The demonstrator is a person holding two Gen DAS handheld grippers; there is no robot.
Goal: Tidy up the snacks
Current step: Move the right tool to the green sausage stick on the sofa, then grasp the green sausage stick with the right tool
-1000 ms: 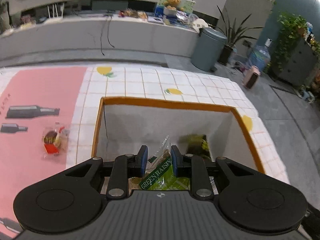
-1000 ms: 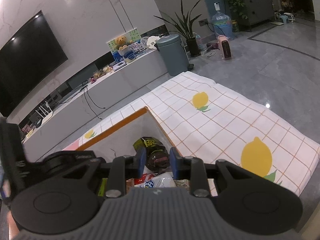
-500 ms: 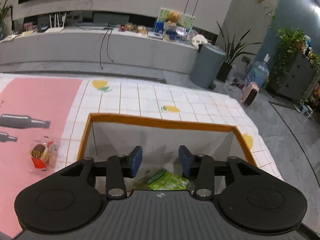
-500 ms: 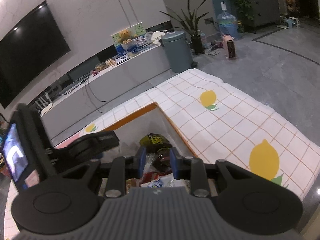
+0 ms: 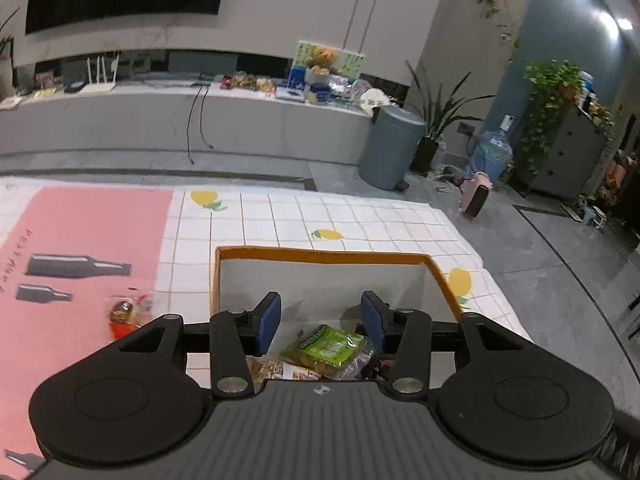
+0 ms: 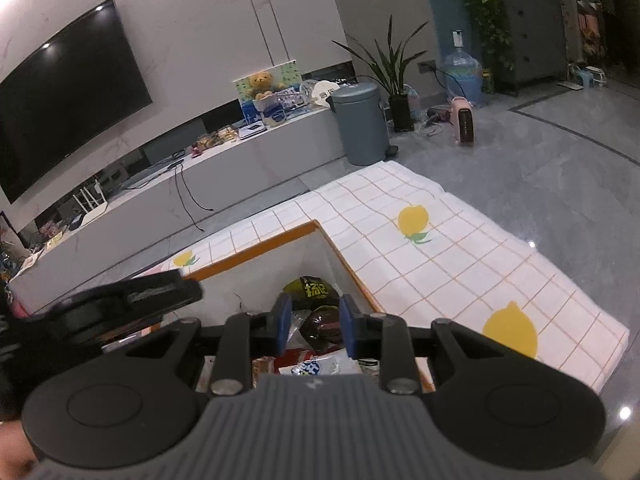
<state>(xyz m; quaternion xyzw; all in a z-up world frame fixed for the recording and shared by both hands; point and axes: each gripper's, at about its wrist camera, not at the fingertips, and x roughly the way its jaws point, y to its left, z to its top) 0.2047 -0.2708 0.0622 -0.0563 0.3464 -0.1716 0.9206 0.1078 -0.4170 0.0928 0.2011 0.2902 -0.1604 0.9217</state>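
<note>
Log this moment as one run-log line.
left hand-held gripper: opening, empty | green raisin packet: lying in orange-rimmed white box | clear-wrapped red snack: outside box, on pink mat

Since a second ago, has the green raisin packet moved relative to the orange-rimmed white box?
Yes. The green raisin packet was upright between the left gripper pads; now it lies flat among snacks on the floor of the orange-rimmed white box, below the opening jaws.

Blurred snack packet (image 5: 129, 313) on cloth
</note>
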